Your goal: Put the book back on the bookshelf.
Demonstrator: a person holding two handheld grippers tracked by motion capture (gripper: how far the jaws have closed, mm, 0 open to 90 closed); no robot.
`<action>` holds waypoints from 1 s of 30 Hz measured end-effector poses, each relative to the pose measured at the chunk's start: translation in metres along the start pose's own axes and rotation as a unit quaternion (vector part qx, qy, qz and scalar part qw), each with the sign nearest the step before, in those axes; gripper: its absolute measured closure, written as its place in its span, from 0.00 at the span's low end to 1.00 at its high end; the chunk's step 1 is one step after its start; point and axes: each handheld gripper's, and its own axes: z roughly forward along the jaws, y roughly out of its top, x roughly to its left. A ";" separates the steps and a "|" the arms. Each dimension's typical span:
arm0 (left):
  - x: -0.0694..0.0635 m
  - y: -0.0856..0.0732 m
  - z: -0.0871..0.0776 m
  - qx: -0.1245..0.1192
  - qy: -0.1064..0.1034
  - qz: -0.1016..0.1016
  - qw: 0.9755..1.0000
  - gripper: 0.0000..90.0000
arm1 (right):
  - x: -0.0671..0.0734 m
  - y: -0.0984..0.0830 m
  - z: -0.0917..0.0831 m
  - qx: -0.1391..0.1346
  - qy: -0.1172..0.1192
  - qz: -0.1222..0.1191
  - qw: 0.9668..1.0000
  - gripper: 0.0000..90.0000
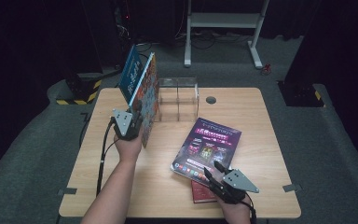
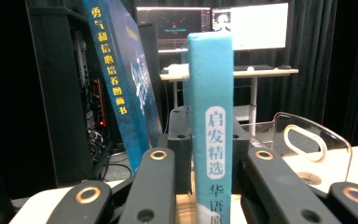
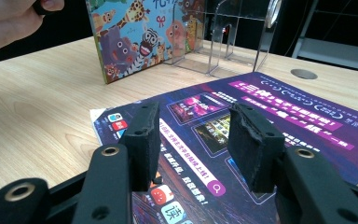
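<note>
My left gripper (image 1: pixel 136 122) is shut on the spine of a picture book (image 1: pixel 148 95) with a cartoon-animal cover, held upright on the table's left side. In the left gripper view the book's teal spine (image 2: pixel 209 126) stands between the jaws of the left gripper (image 2: pixel 209 161). A blue book (image 1: pixel 130 74) leans behind it, just left of a clear acrylic rack (image 1: pixel 179 98). My right gripper (image 1: pixel 213 169) is open over the near edge of a purple magazine (image 1: pixel 208 145). Seen from the right gripper (image 3: pixel 196 140), its jaws hover wide apart above the magazine (image 3: pixel 279 116).
A red book (image 1: pixel 202 192) lies partly under the magazine at the table's front edge. A round cable hole (image 1: pixel 210 99) sits right of the rack. Bare wood (image 1: pixel 93 177) stretches along the front left. A white stand (image 1: pixel 223 21) is on the floor behind the table.
</note>
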 end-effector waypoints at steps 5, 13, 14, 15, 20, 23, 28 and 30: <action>0.005 0.000 -0.001 0.006 0.001 0.000 1.000 0.86 | 0.000 0.000 0.000 0.001 0.000 -0.001 1.000 0.60; 0.010 -0.001 -0.001 0.011 0.004 -0.001 1.000 0.85 | 0.001 0.000 0.000 0.001 0.000 -0.002 1.000 0.61; 0.010 -0.001 -0.001 0.011 0.005 -0.001 1.000 0.85 | 0.001 0.000 0.000 0.001 0.000 -0.002 1.000 0.61; 0.011 -0.001 -0.001 0.012 0.006 -0.001 1.000 0.85 | 0.001 0.000 0.000 0.001 0.000 -0.001 1.000 0.61; 0.012 -0.001 -0.002 0.014 0.006 0.000 1.000 0.85 | 0.001 0.000 0.000 0.001 0.001 -0.002 1.000 0.61; 0.012 -0.001 -0.003 0.015 0.006 0.001 1.000 0.85 | 0.001 0.000 0.000 0.000 0.000 -0.003 1.000 0.61; 0.013 0.000 -0.003 0.019 0.007 0.003 1.000 0.84 | 0.001 0.000 0.000 0.000 0.001 -0.004 1.000 0.61; 0.013 0.000 -0.003 0.020 0.006 0.004 1.000 0.84 | 0.001 0.000 0.000 0.000 0.001 -0.003 1.000 0.60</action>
